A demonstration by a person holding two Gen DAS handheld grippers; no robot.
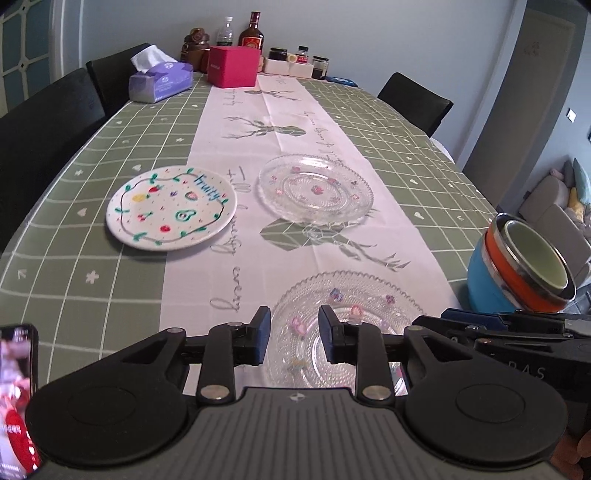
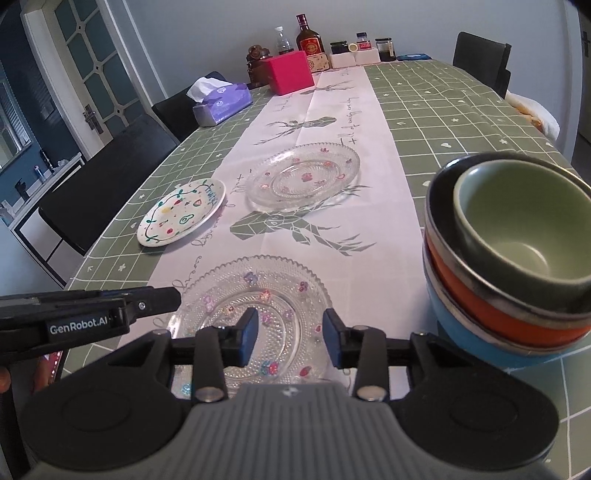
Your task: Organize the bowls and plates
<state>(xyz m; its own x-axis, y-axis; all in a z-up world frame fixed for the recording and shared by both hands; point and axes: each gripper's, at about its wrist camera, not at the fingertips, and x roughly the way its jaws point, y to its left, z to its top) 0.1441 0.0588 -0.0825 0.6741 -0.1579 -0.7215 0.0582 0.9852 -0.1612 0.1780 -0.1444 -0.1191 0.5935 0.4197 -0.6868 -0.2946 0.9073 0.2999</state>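
A near glass plate (image 1: 343, 306) (image 2: 255, 295) with flower dots lies right in front of both grippers. A second glass plate (image 1: 314, 188) (image 2: 303, 177) lies farther back on the white runner. A white "Fruity" plate (image 1: 171, 208) (image 2: 183, 212) lies to the left on the green cloth. A stack of bowls, green in orange in blue (image 1: 524, 266) (image 2: 517, 251), stands at the right. My left gripper (image 1: 294, 330) is open and empty over the near plate's edge. My right gripper (image 2: 290, 332) is open and empty over the same plate.
A purple tissue box (image 1: 160, 79) (image 2: 221, 101), a pink box (image 1: 232, 66) (image 2: 291, 72), bottles and jars (image 1: 251, 35) (image 2: 310, 38) stand at the table's far end. Black chairs (image 1: 44, 122) (image 2: 107, 177) line the left side. A phone (image 1: 16, 391) lies at the near left.
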